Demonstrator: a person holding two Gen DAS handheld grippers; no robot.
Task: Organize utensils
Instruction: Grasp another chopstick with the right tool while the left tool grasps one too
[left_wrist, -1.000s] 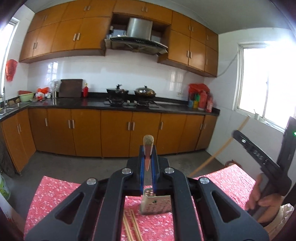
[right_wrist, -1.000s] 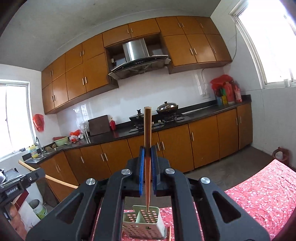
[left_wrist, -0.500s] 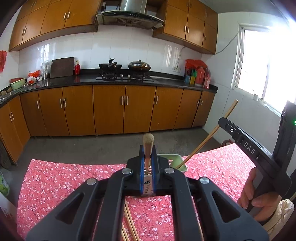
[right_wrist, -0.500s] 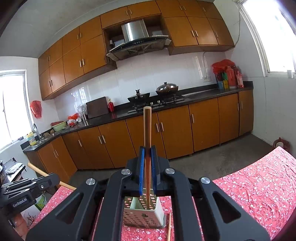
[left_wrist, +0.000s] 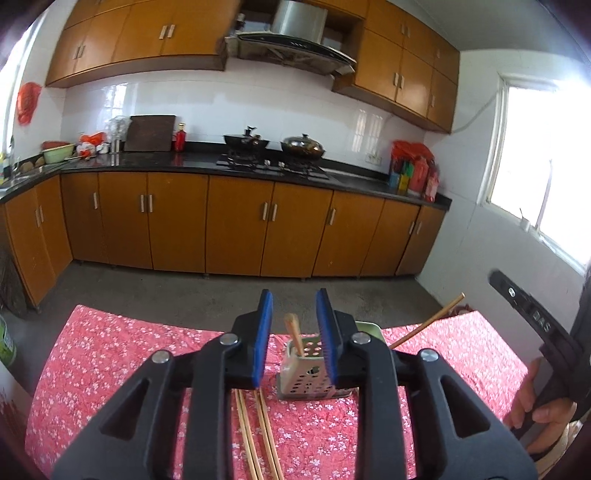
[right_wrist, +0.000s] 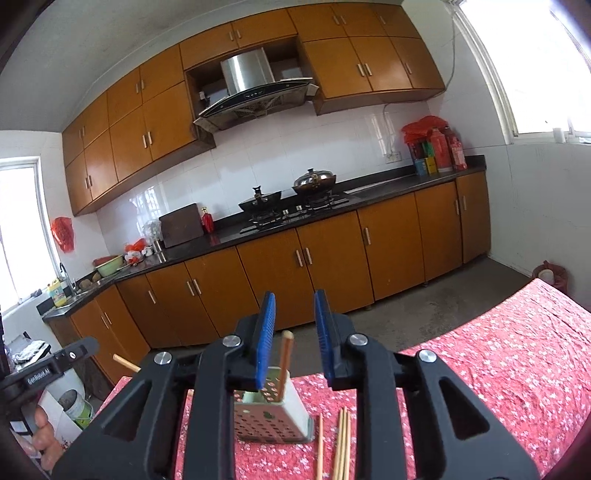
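A pale green perforated utensil holder (left_wrist: 310, 373) (right_wrist: 271, 413) stands on the red floral tablecloth (left_wrist: 110, 354) (right_wrist: 498, 362). A wooden chopstick (left_wrist: 295, 334) (right_wrist: 284, 360) stands in it. My left gripper (left_wrist: 293, 336) is open and empty, just above and before the holder. My right gripper (right_wrist: 293, 339) is open and empty above the holder. In the left wrist view a chopstick (left_wrist: 428, 321) sticks out beside the other gripper. Several loose chopsticks (left_wrist: 258, 435) (right_wrist: 341, 443) lie on the cloth in front of the holder.
Wooden kitchen cabinets (left_wrist: 240, 225) and a black counter with pots (left_wrist: 273, 147) run along the far wall beyond a grey floor. A window (left_wrist: 546, 162) is on the right. The other hand-held gripper shows at the right edge (left_wrist: 532, 325) and left edge (right_wrist: 48, 373).
Both grippers have opened and let go of their chopsticks, which now stand in the holder. Both cameras have tilted and drawn back a little.
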